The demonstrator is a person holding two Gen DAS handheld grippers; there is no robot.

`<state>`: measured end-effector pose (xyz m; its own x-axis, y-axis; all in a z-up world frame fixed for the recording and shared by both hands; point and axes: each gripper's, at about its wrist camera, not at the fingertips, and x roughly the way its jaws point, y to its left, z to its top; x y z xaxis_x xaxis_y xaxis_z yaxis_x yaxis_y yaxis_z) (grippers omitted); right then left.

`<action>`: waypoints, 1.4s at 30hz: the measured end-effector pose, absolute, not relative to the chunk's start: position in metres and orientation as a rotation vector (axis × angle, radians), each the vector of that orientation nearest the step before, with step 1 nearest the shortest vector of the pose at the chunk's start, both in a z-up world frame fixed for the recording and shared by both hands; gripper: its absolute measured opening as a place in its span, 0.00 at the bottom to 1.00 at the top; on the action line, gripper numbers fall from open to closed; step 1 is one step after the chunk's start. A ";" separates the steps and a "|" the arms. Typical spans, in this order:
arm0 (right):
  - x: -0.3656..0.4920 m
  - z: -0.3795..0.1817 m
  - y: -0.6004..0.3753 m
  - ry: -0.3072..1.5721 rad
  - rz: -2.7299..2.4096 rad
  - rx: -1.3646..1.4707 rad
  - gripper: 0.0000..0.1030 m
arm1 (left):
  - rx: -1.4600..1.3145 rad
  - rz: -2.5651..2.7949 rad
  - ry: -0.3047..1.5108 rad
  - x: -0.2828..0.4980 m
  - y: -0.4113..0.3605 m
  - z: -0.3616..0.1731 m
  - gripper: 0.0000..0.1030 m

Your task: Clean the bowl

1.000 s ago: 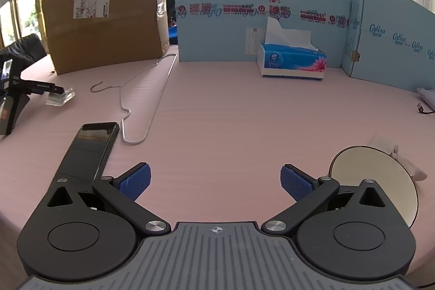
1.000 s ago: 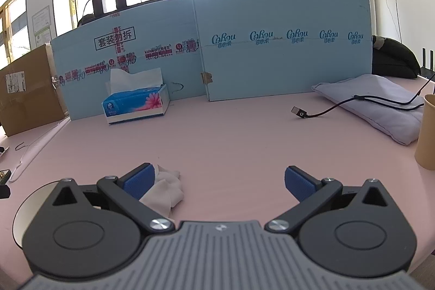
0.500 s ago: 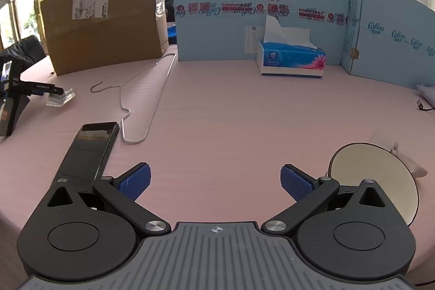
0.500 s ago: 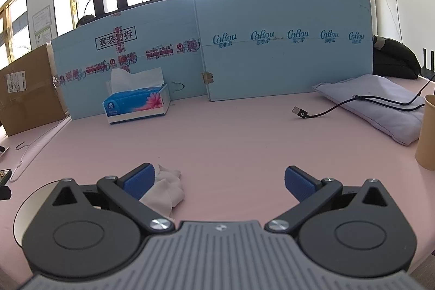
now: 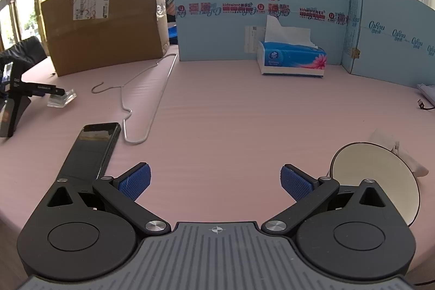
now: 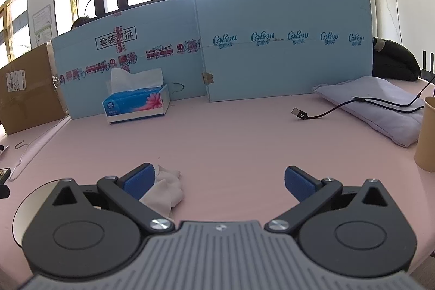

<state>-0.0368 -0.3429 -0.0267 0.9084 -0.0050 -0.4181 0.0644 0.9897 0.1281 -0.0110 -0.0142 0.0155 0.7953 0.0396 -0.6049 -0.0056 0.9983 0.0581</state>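
- Two grippers hover low over a pink table [image 5: 217, 113]; I hold both empty, jaws spread wide.
- The bowl [image 5: 380, 178] sits between them: just right of my left gripper [image 5: 216, 178], and left of my right gripper [image 6: 218, 181], where only its rim shows.
- A crumpled white cloth [image 6: 165, 188] lies beside the bowl, touching the right gripper's left fingertip [image 6: 138, 180], so I judge the right arm nearer for picking it up.
- The bowl looks shallow, cream inside with a thin dark rim, upright; I see no visible dirt.
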 end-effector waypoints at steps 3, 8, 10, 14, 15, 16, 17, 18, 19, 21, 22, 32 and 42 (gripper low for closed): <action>-0.036 -0.026 -0.343 0.430 -0.036 0.140 1.00 | 0.055 0.026 0.650 -0.011 -0.014 0.016 1.00; -0.036 -0.026 -0.343 0.430 -0.035 0.140 1.00 | 0.056 0.025 0.651 -0.011 -0.014 0.016 1.00; -0.036 -0.026 -0.343 0.430 -0.035 0.139 1.00 | 0.057 0.025 0.651 -0.011 -0.014 0.016 1.00; -0.036 -0.026 -0.343 0.430 -0.033 0.142 1.00 | 0.057 0.025 0.651 -0.011 -0.014 0.016 1.00; -0.036 -0.026 -0.343 0.430 -0.032 0.142 1.00 | 0.058 0.025 0.651 -0.011 -0.014 0.016 1.00; -0.036 -0.026 -0.343 0.429 -0.032 0.142 1.00 | 0.058 0.025 0.651 -0.011 -0.014 0.016 1.00; -0.036 -0.026 -0.343 0.429 -0.031 0.142 1.00 | 0.056 0.025 0.651 -0.011 -0.013 0.016 1.00; -0.036 -0.026 -0.342 0.430 -0.030 0.142 1.00 | 0.054 0.024 0.651 -0.011 -0.013 0.016 1.00; -0.036 -0.026 -0.342 0.430 -0.029 0.141 1.00 | 0.053 0.024 0.651 -0.011 -0.013 0.016 1.00; -0.035 -0.026 -0.342 0.432 -0.025 0.141 1.00 | 0.050 0.023 0.652 -0.011 -0.012 0.016 1.00; -0.034 -0.026 -0.342 0.434 -0.022 0.140 1.00 | 0.048 0.023 0.652 -0.011 -0.012 0.016 1.00; -0.038 -0.024 -0.345 0.416 -0.001 0.169 1.00 | -0.088 -0.074 0.605 -0.017 0.004 0.021 1.00; -0.079 0.001 -0.359 0.081 -0.005 0.237 1.00 | -0.274 -0.240 0.349 -0.044 0.027 0.035 1.00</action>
